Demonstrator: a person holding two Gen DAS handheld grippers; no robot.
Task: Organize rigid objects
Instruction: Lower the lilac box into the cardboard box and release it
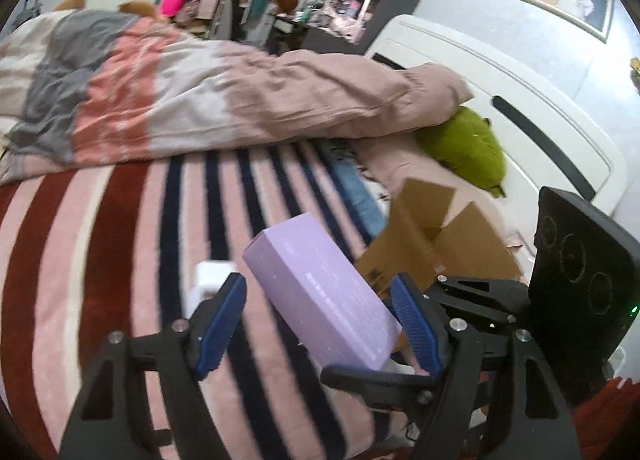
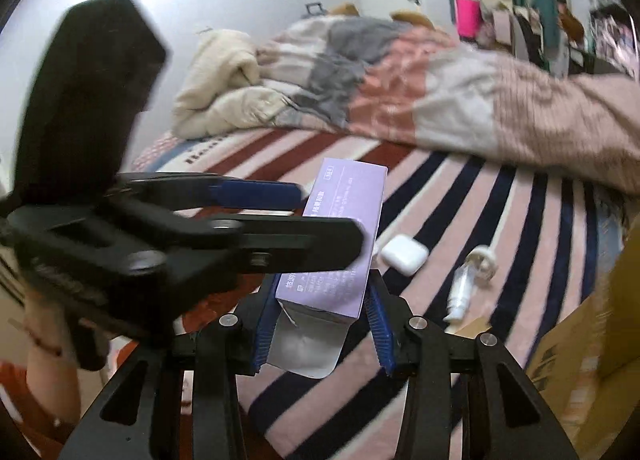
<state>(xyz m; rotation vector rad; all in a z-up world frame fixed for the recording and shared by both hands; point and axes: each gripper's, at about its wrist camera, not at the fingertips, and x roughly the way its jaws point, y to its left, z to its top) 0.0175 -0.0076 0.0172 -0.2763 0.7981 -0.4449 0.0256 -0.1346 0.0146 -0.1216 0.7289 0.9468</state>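
Observation:
A long lilac carton [image 1: 320, 296] is held above the striped bed. My right gripper [image 2: 322, 292] is shut on its near end, where a white flap [image 2: 304, 348] hangs open. My left gripper [image 1: 318, 294] is open, its blue pads either side of the carton with gaps showing; it appears from the side in the right wrist view [image 2: 300, 220]. A white earbud case [image 2: 403, 254] and a small white tube [image 2: 464, 290] lie on the bed. An open cardboard box [image 1: 436, 244] stands to the right.
A pink and grey duvet [image 1: 200, 100] is piled across the far side of the bed. A green plush [image 1: 468, 146] lies by the white headboard [image 1: 520, 100]. The cardboard box shows at the right edge of the right wrist view [image 2: 592, 324].

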